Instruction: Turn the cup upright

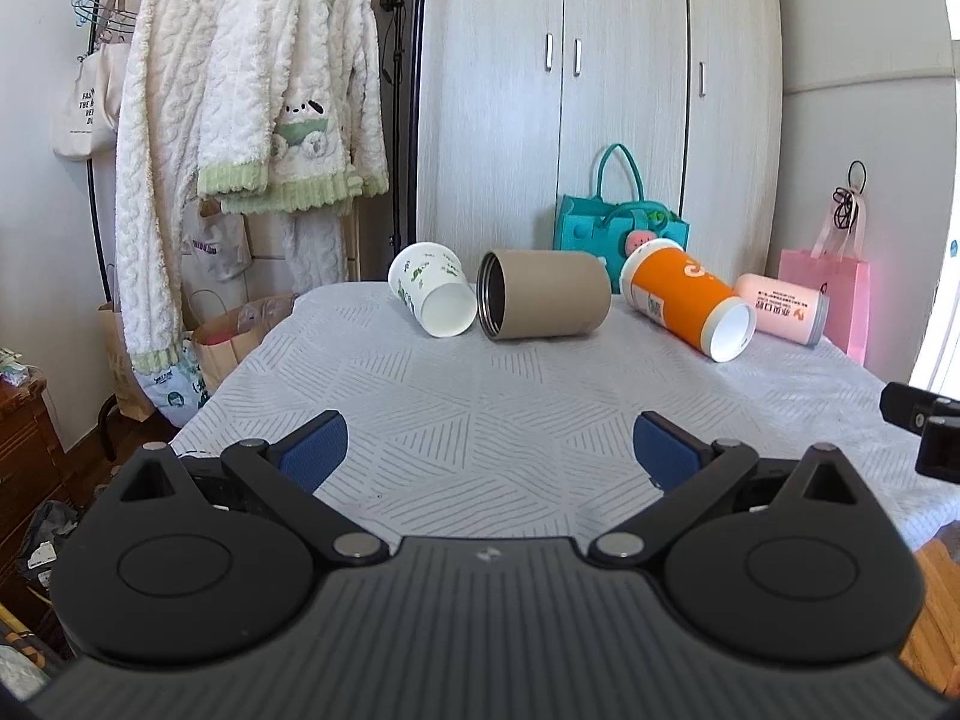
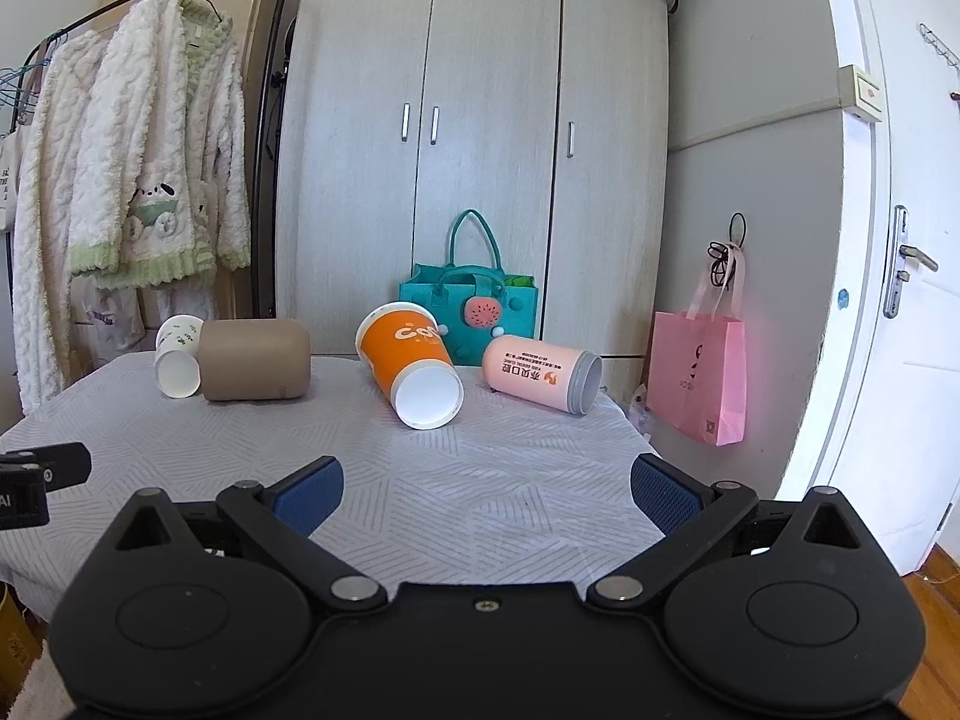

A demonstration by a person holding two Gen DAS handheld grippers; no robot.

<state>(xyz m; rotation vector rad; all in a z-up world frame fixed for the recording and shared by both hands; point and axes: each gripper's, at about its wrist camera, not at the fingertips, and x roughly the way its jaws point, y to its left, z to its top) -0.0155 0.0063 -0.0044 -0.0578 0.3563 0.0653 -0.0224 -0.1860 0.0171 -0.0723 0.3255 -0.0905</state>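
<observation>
Four cups lie on their sides along the far part of the worktop [image 1: 540, 420], which is covered with a pale grey patterned cloth. Furthest left is a small white paper cup [image 1: 433, 298] with green sprigs printed on it, its mouth turned toward the near edge. Touching it on the right is a tan tumbler [image 1: 543, 294] with a dark metal lining, its opening pointed left at the paper cup. Next comes an orange cup [image 2: 410, 364] with a white interior, mouth facing the near edge (its closed end rests close against a teal felt bag [image 2: 474, 306] standing behind it). Just beside that, at the far right, a pink cup [image 2: 540, 373] with a grey rim lies with its mouth pointing right, near the worktop's corner.

Closer in, the left gripper [image 1: 491, 450] hovers over the cloth with its blue pads spread wide and nothing between them. The right gripper [image 2: 487, 495] is likewise splayed apart and empty, well short of the cups.

Behind everything stands a pale wardrobe [image 2: 480, 120]; fluffy white pyjamas [image 1: 252, 108] hang on a rail to the left, and a pink paper bag [image 2: 699, 378] hangs on the right.
</observation>
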